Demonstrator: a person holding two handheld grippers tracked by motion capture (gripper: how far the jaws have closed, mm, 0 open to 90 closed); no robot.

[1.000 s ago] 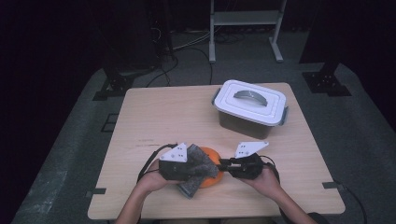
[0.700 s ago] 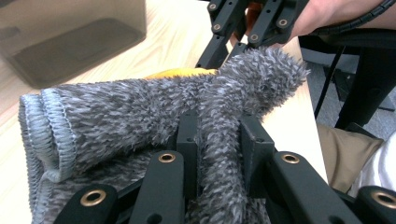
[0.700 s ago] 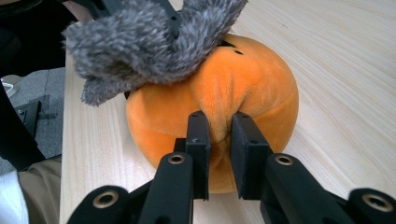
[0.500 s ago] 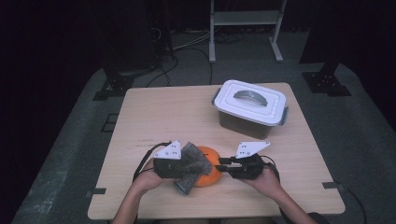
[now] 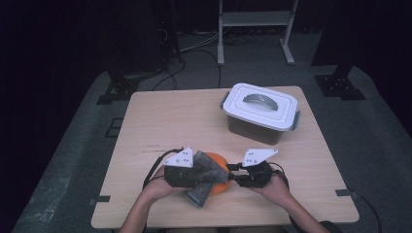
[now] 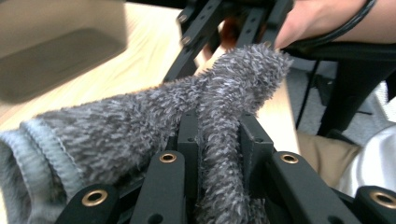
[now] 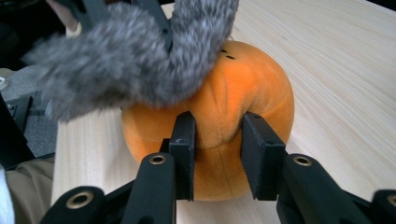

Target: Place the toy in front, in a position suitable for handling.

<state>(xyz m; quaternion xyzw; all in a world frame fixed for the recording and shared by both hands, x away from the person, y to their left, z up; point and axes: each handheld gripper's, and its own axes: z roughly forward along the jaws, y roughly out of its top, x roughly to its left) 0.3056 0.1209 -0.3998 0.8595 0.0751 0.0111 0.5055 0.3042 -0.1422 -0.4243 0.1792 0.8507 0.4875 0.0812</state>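
— How are the hands set?
— Low over the bench's (image 5: 160,121) near edge, facing. Left gripper (image 5: 197,171) pinches a fuzzy grey cloth (image 6: 140,126); right gripper (image 7: 217,140), jaws just closing, squeezes the plush orange ball (image 7: 233,93) underneath.

lidded box (image 5: 261,112) far right, bare table (image 5: 170,121) left

I see a shaggy grey cloth (image 6: 140,126), a matt orange plush ball (image 7: 243,98), pale grained wood bench (image 5: 170,121), and a smooth plastic box lid (image 5: 262,104).

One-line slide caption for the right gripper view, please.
Right gripper pinching a fold of the orange plush ball on the table, grey fuzzy cloth draped over it.
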